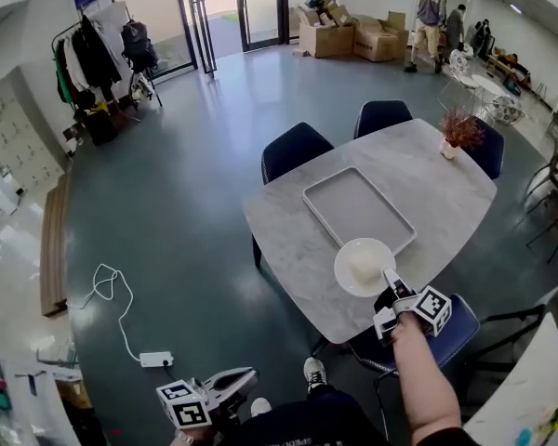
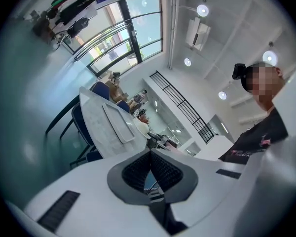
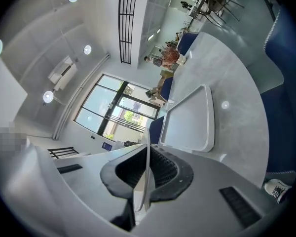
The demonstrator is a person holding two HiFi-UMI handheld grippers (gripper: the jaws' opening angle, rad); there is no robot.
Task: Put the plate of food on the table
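Hold the round white plate of food [image 1: 364,266] level by its rim in the pinched-tight right gripper [image 1: 391,282], just beside the flat grey tray [image 1: 358,207], and lower it slowly onto the pale stone table [image 1: 288,240], with the closed, empty left gripper [image 1: 245,377] well away from the tray.

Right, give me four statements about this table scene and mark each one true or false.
1. The right gripper grips the plate by its rim. True.
2. The left gripper holds the tray. False: it is shut on nothing, low down and away from the table.
3. A plant stands at the table's far corner. True.
4. The chairs are red. False: they are dark blue.
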